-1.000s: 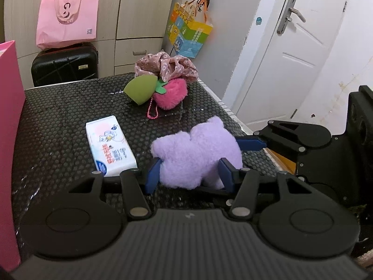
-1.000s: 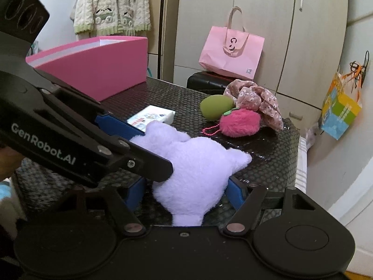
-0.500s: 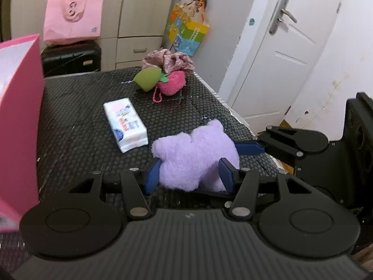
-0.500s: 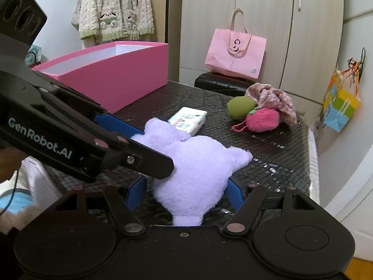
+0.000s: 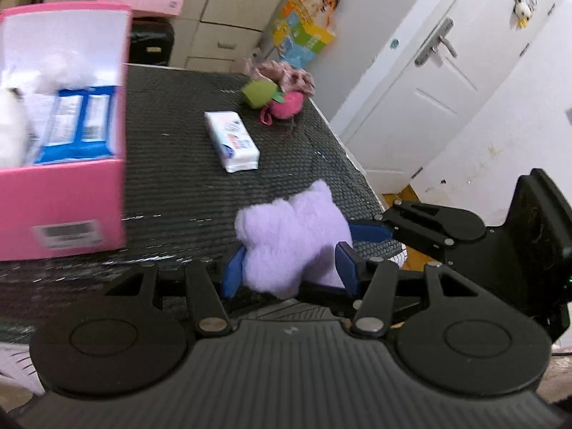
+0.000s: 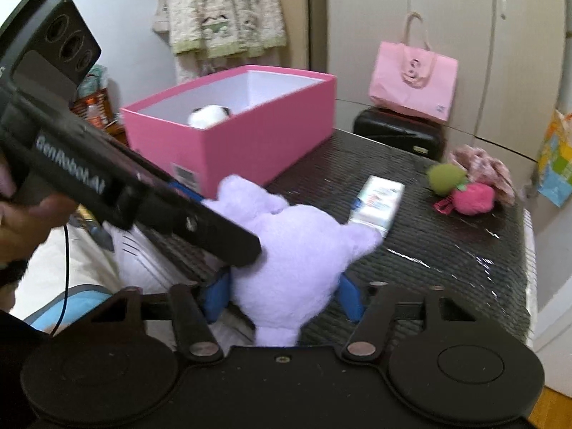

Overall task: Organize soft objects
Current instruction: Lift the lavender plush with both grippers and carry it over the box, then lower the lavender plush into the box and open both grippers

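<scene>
A purple plush toy (image 5: 291,239) is held above the near edge of the black table (image 5: 178,164). My left gripper (image 5: 289,271) is shut on it, and my right gripper (image 6: 282,295) is shut on the same purple plush toy (image 6: 300,254) from the other side. An open pink box (image 5: 64,193) stands at the left with a white plush and blue packs inside. It also shows in the right wrist view (image 6: 250,132). A white tissue pack (image 5: 232,141), a green soft toy (image 5: 259,93), a pink pompom (image 5: 287,104) and floral cloth (image 5: 286,77) lie farther back.
A pink paper bag (image 6: 413,80) sits on a black suitcase (image 6: 397,134) behind the table, before cupboards. A white door (image 5: 439,71) is at the right. A colourful bag (image 5: 304,37) hangs on the wall. The table's right edge (image 5: 354,164) drops to the floor.
Both grippers have risen and pulled back with the purple plush toy held between them. The views have swung left, so the pink box's inside now shows.
</scene>
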A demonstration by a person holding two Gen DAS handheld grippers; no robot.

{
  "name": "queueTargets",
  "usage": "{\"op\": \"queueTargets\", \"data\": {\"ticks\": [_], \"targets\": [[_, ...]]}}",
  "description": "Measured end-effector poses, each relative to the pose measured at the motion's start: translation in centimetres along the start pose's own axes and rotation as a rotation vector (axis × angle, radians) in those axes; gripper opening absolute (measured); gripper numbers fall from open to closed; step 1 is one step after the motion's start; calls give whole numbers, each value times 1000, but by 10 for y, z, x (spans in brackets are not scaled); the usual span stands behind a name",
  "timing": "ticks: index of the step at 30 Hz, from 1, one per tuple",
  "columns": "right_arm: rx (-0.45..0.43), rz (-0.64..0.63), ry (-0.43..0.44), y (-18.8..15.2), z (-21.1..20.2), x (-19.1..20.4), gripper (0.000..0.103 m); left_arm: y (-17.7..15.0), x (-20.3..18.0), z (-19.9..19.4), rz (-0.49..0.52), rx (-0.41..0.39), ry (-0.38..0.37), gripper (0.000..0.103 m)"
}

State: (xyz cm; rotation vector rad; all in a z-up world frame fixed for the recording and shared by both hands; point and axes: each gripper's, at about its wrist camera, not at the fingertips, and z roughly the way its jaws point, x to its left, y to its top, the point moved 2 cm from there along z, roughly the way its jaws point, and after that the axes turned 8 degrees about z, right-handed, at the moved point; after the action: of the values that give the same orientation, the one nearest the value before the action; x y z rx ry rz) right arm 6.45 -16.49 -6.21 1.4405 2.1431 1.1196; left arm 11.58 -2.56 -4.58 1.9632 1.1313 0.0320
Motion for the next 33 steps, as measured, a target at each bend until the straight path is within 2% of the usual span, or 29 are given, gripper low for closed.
{"op": "queueTargets", "data": {"ticks": [5, 12, 16, 20, 26, 33], "targets": [[-7, -14, 87, 13, 4, 24, 65, -6, 7, -38, -3, -14, 44, 53], [10, -78, 174, 28, 4, 63, 65, -16, 13, -78, 10, 27, 113, 53], [19, -99, 223, 38, 2, 83, 65, -19, 17, -100, 24, 20, 149, 53], [-1, -131, 260, 51, 1, 103, 65, -18, 25, -111, 24, 1, 149, 52], [-26, -174, 274, 70, 9, 121, 64, -7, 36, -118, 43, -41, 141, 53], [-74, -168, 242, 102, 22, 119, 64, 22, 57, -124, 77, -106, 158, 53]]}}
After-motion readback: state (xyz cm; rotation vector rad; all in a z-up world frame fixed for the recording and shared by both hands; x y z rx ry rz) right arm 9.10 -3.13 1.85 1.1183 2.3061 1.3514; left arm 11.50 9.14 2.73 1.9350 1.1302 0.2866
